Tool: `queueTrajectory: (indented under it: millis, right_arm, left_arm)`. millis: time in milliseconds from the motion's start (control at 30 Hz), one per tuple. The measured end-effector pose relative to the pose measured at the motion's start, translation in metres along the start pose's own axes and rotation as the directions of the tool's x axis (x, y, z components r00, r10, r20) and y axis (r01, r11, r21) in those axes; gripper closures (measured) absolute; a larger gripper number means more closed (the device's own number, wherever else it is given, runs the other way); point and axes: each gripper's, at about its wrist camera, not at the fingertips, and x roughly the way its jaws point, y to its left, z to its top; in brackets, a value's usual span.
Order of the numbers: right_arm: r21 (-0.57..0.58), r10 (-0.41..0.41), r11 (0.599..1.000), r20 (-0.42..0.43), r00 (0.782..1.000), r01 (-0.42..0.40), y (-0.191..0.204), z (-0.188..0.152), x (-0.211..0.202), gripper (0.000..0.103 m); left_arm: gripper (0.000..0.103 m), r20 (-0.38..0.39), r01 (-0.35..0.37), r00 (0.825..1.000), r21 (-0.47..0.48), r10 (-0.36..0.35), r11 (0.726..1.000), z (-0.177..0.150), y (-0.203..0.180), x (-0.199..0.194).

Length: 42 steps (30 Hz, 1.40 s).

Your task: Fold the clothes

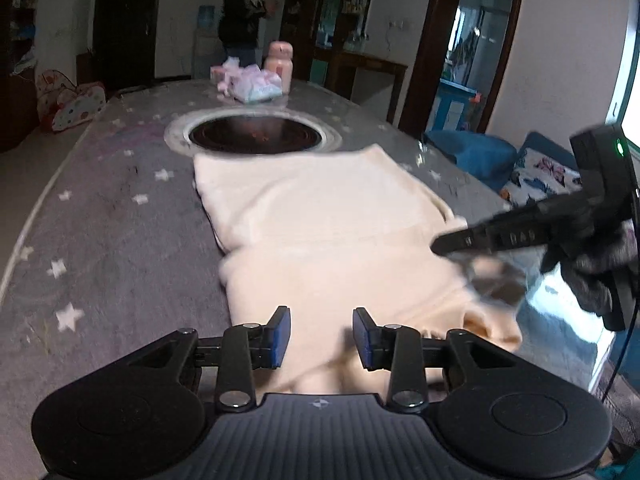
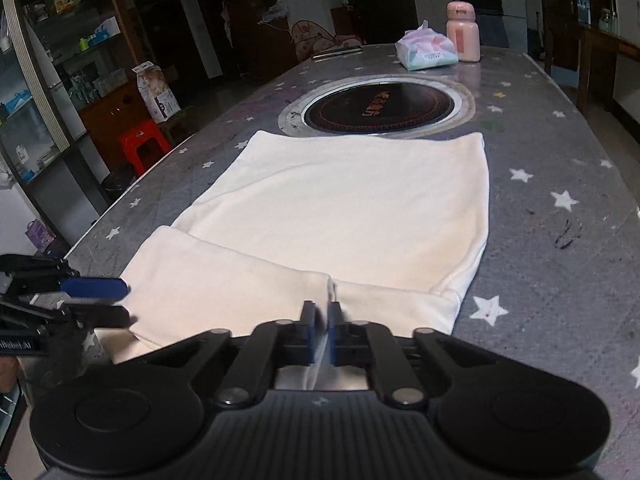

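Observation:
A cream garment lies flat on the grey star-patterned table, its near part folded over into a band. My left gripper hovers over the garment's near edge. It is open, and its blue pads press on nothing. My right gripper is shut on a thin fold of cloth at the garment's near edge. In the left wrist view, the right gripper reaches in from the right onto the cloth. In the right wrist view, the left gripper shows at the garment's left corner.
A round black cooktop is set into the table just beyond the garment. A tissue pack and a pink bottle stand at the far end, where a person stands. A red stool is left of the table.

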Motion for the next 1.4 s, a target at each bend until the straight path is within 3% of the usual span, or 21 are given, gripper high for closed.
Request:
queueTrajectory:
  millis: [133, 300, 400, 500, 867, 933, 1000, 1200, 1300, 1400]
  right_arm:
    - [-0.034, -0.033, 0.999, 0.031, 0.999, 0.034, 0.01, 0.009, -0.018, 0.102]
    - [-0.046, -0.084, 0.995, 0.072, 0.994, 0.087, 0.017, 0.015, -0.042, 0.102]
    - [0.001, -0.081, 0.997, 0.044, 0.996, 0.081, 0.008, 0.006, -0.035, 0.101]
    - [0.015, -0.069, 0.998, 0.014, 0.998, 0.069, 0.0, -0.002, -0.024, 0.094]
    - [0.032, -0.017, 0.999, 0.0, 1.0, 0.017, 0.0, -0.008, -0.002, 0.084]
    - [0.017, -0.02, 1.0, -0.005, 1.0, 0.02, 0.004, -0.01, -0.001, 0.084]
    - [0.007, -0.026, 1.0, -0.006, 1.0, 0.026, 0.006, -0.01, -0.003, 0.093]
    - [-0.015, -0.07, 0.997, 0.027, 0.997, 0.07, 0.014, -0.004, -0.026, 0.097]
    - [-0.021, -0.097, 0.995, 0.015, 0.995, 0.097, 0.012, -0.006, -0.025, 0.086]
    - [-0.025, -0.151, 0.988, 0.026, 0.988, 0.151, 0.004, -0.011, -0.029, 0.086]
  left_arm:
    - [0.065, 0.023, -0.005, 1.0, -0.005, 0.005, 1.0, 0.017, 0.006, 0.006]
    - [0.065, -0.005, -0.001, 1.0, 0.0, 0.001, 1.0, 0.026, 0.01, 0.027]
    - [0.065, -0.026, -0.008, 1.0, 0.015, 0.008, 1.0, 0.025, 0.009, 0.035]
    - [0.063, -0.037, -0.016, 0.999, 0.041, 0.018, 0.999, 0.024, 0.007, 0.038]
    - [0.061, -0.044, -0.024, 0.999, 0.077, 0.027, 0.997, 0.03, 0.004, 0.047]
    - [0.061, -0.048, -0.022, 0.999, 0.084, 0.026, 0.996, 0.03, 0.004, 0.049]
    - [0.061, -0.05, -0.019, 0.998, 0.089, 0.024, 0.996, 0.03, 0.004, 0.05]
    - [0.061, -0.054, 0.002, 0.999, 0.104, 0.004, 0.995, 0.029, 0.003, 0.054]
    - [0.06, -0.07, -0.003, 0.997, 0.116, 0.011, 0.993, 0.026, 0.002, 0.058]
    - [0.059, -0.065, -0.001, 0.998, 0.124, 0.009, 0.992, 0.025, 0.0, 0.054]
